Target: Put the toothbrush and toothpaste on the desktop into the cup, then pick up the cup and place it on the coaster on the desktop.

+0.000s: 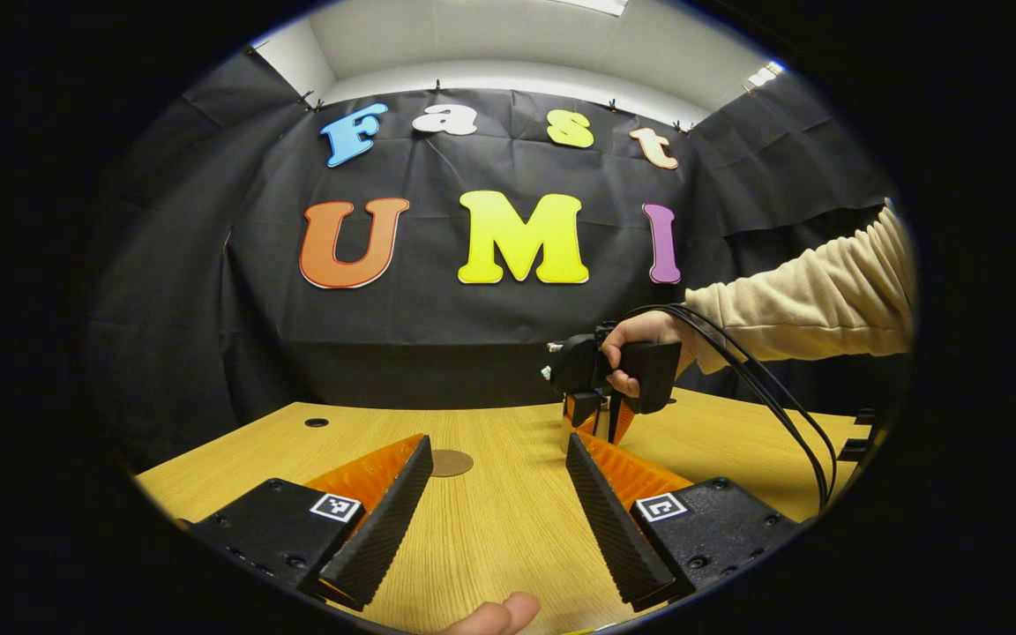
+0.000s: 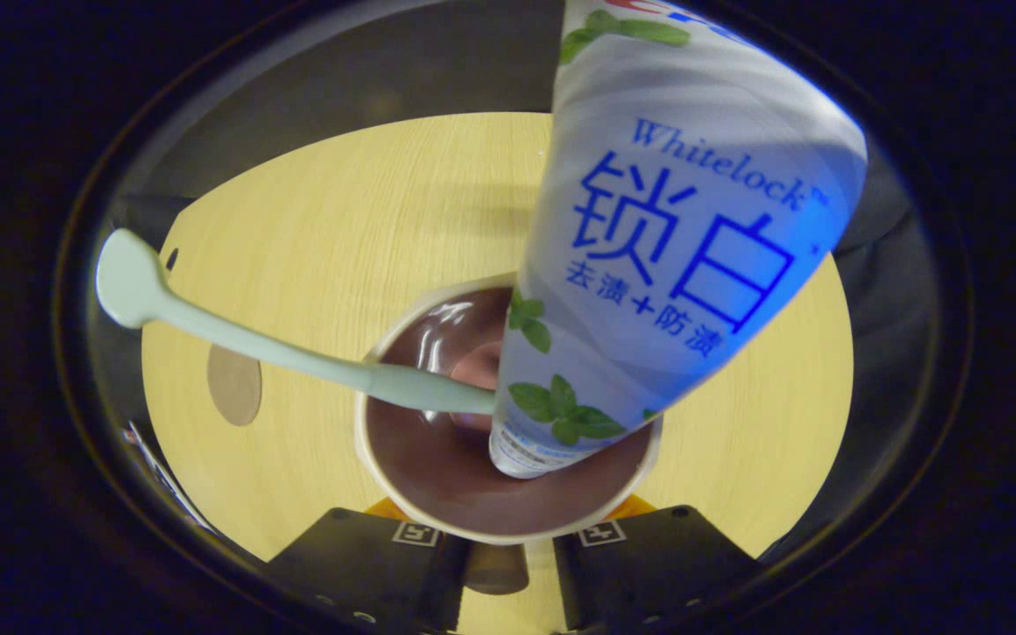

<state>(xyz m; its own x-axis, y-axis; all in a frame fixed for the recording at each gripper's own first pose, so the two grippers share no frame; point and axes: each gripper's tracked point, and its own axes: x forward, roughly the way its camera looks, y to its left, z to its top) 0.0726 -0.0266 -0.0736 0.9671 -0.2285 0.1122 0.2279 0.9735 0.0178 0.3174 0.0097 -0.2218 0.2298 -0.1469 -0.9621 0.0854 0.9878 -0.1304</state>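
Wooden desktop (image 2: 314, 220) bears the cup (image 2: 402, 494), toothbrush (image 2: 235, 339) and toothpaste (image 2: 676, 238) already inside, as the right gripper (image 2: 497, 551) closes on its near side, left gripper (image 1: 490, 520) spread empty; next, carry it left to the coaster (image 2: 235, 385).

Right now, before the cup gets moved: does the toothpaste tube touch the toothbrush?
Touching. The right gripper view shows the toothbrush handle running against the toothpaste tube inside the cup.
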